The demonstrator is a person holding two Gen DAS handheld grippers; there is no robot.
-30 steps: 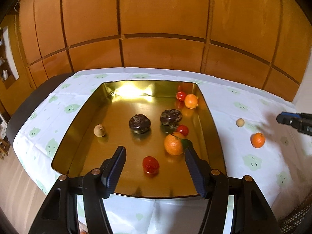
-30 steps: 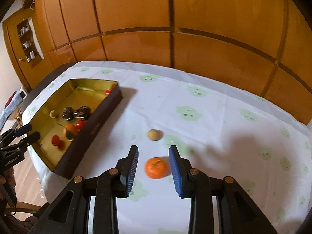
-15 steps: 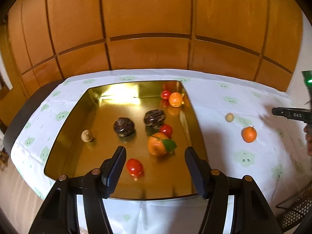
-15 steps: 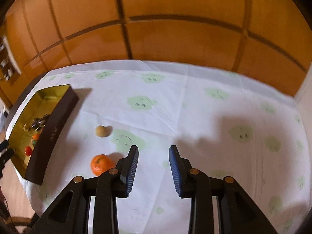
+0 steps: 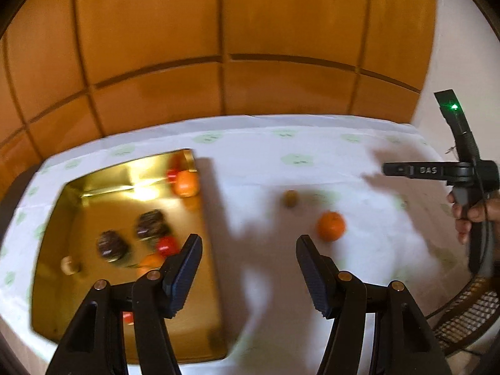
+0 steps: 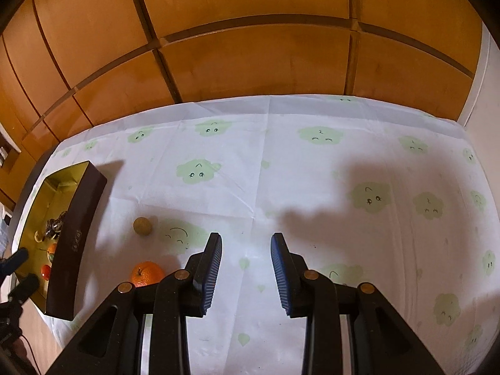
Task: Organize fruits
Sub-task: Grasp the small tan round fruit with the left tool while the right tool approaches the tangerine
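target: round orange mandarin with a stem point(image 6: 147, 274) sits loose on the white tablecloth with green cloud faces point(image 6: 312, 187), between the table's near edge and the gold metal tray point(image 5: 203, 328), just off the tray's right wall.
second loose item: small round tan fruit point(image 6: 142, 226), farther from the near edge, near the mandarin but apart from it.
left gripper point(image 5: 248, 268): fingers wide apart, empty; mandarin point(image 5: 331, 226) lies ahead, just right of your right fingertip.
right gripper point(image 6: 246, 265): fingers apart, empty; mandarin is off to your left, outside the left finger.
nearer hand: my read, left.
axis: round, no long axis; any approach angle works.
tray: already holds several fruits.
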